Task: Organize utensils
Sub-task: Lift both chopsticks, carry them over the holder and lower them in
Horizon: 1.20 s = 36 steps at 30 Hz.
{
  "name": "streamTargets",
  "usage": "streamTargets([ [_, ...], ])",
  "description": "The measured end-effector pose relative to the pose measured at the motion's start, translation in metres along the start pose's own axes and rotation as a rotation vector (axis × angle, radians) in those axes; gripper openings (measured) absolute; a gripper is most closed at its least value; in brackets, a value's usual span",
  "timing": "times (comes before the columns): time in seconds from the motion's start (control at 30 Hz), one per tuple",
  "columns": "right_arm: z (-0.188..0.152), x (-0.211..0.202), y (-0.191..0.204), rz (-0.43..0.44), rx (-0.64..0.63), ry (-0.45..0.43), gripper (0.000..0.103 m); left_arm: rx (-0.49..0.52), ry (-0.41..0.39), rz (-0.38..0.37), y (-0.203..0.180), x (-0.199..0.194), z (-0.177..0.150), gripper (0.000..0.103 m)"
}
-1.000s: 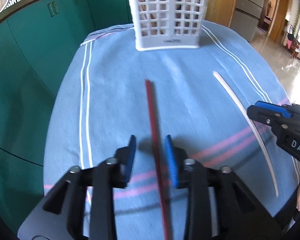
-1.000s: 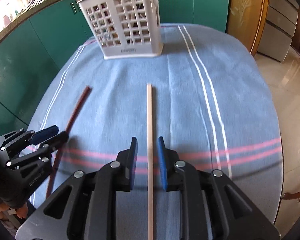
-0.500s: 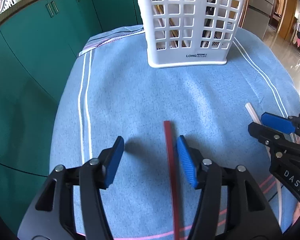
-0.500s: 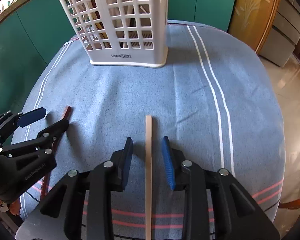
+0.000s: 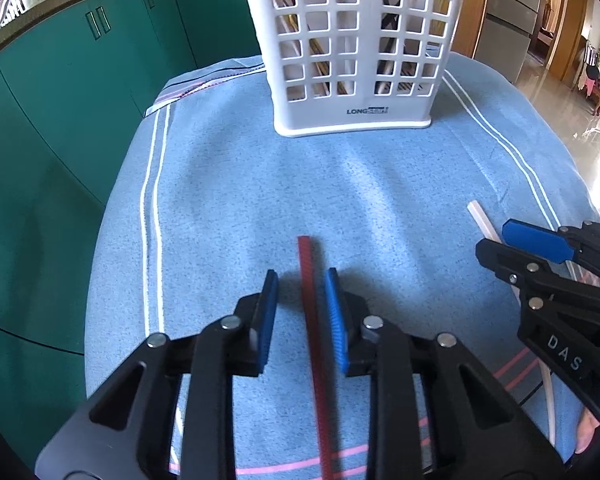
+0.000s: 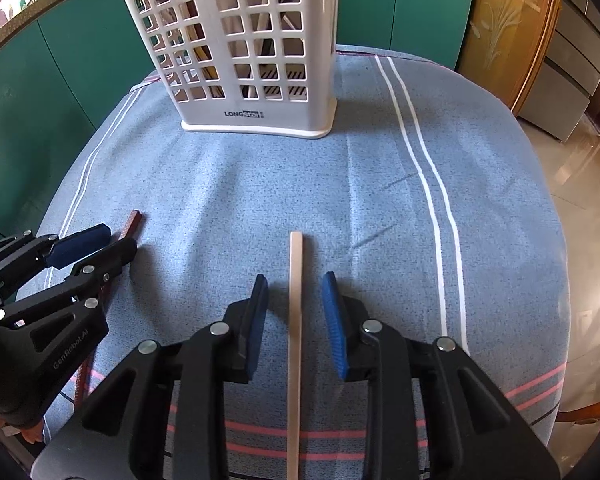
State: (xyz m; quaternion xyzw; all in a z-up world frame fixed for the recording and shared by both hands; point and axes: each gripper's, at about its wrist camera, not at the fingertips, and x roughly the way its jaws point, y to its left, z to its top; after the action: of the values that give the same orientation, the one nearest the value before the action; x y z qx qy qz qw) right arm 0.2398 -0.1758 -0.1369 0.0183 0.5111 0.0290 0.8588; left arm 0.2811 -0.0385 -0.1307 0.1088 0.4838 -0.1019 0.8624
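L gripper [image 5: 302, 308] jaws closing, red chopstick [image 5: 314, 340] btwn pads, nearer the R pad, not gripped. R gripper [image 6: 294, 312] part open w/ gaps both sides of the pale chopstick [image 6: 295, 320] centred btwn pads. Both sticks flat on blue cloth [image 6: 260, 192], white basket [image 5: 360, 60] well ahead.

A broad stretch of bare blue striped tablecloth [image 6: 380, 200] is left open between the two grippers and the tall white perforated plastic utensil basket [image 6: 244, 64], which stands upright at the far end and blocks the way straight ahead. The basket's cells are partly filled by upright sticks. Passage is free to the basket's right. The left side is hemmed in by teal cabinet doors [image 5: 60, 120] close beyond the table edge
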Motion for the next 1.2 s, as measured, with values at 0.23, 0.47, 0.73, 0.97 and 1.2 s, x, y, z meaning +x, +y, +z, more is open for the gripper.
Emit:
streamTargets([
  [0.23, 0.0, 0.001, 0.004, -0.014, -0.007, -0.001, 0.028, 0.001, 0.001, 0.004, -0.001, 0.0, -0.001, 0.024],
  [0.47, 0.001, -0.009, -0.001, 0.036, 0.017, -0.017, 0.006, -0.018, -0.02, -0.072, 0.0, -0.011, 0.002, 0.006],
  [0.73, 0.014, -0.112, -0.005, 0.094, 0.017, -0.23, 0.006, -0.042, -0.255, -0.101, 0.013, -0.115, 0.021, 0.006],
  [0.97, 0.02, -0.212, -0.006, 0.136, -0.01, -0.448, 0.006, -0.053, -0.482, -0.11, 0.029, -0.2, 0.036, 0.006],
  [1.2, 0.078, -0.283, 0.002, 0.14, -0.035, -0.636, 0.006, -0.063, -0.696, -0.075, 0.044, -0.268, 0.104, 0.006],
])
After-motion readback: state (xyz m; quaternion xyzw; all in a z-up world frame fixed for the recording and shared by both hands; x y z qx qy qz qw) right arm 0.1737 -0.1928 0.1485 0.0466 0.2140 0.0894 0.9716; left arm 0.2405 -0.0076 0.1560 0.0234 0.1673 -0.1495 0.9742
